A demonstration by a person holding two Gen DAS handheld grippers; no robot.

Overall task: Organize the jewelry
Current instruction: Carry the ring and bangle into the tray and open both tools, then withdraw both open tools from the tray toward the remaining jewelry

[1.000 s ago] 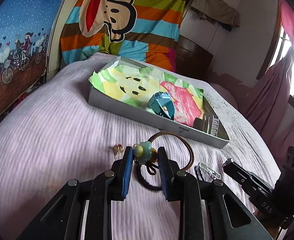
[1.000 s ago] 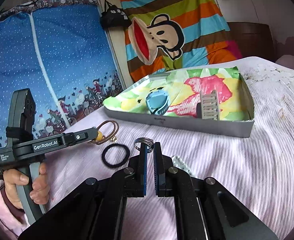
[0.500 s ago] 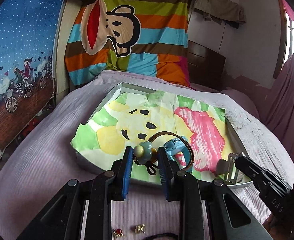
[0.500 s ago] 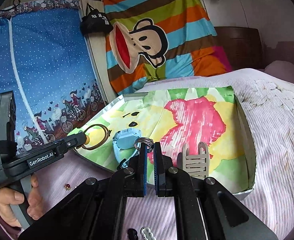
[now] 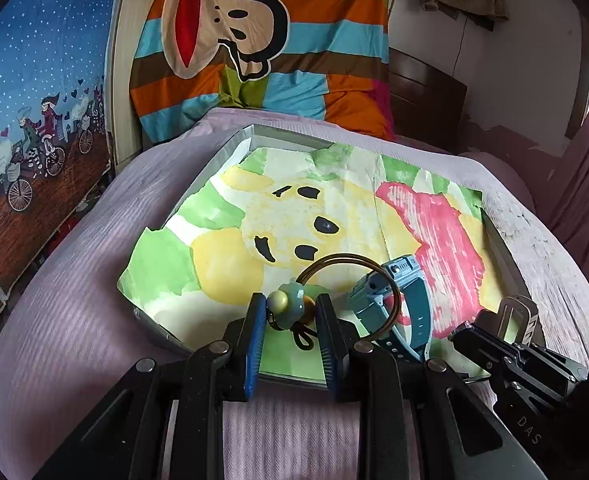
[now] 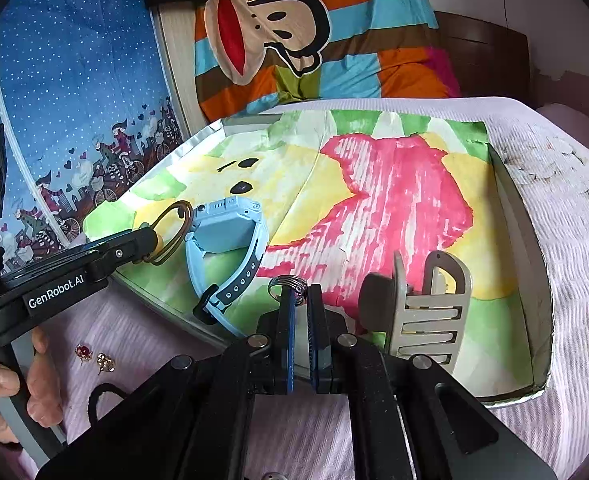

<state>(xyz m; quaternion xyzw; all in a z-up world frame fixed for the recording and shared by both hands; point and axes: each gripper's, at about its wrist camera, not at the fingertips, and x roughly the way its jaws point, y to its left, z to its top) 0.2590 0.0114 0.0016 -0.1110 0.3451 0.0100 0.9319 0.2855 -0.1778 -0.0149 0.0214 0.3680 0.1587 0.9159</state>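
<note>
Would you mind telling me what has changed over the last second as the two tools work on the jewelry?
Both tools have carried their loads forward from the bedspread to over the box: the left tool with the hair tie, the right tool with the ring. Neither has let go. The watch and grey clip lie in the box as before; the earrings remain on the bedspread.
</note>
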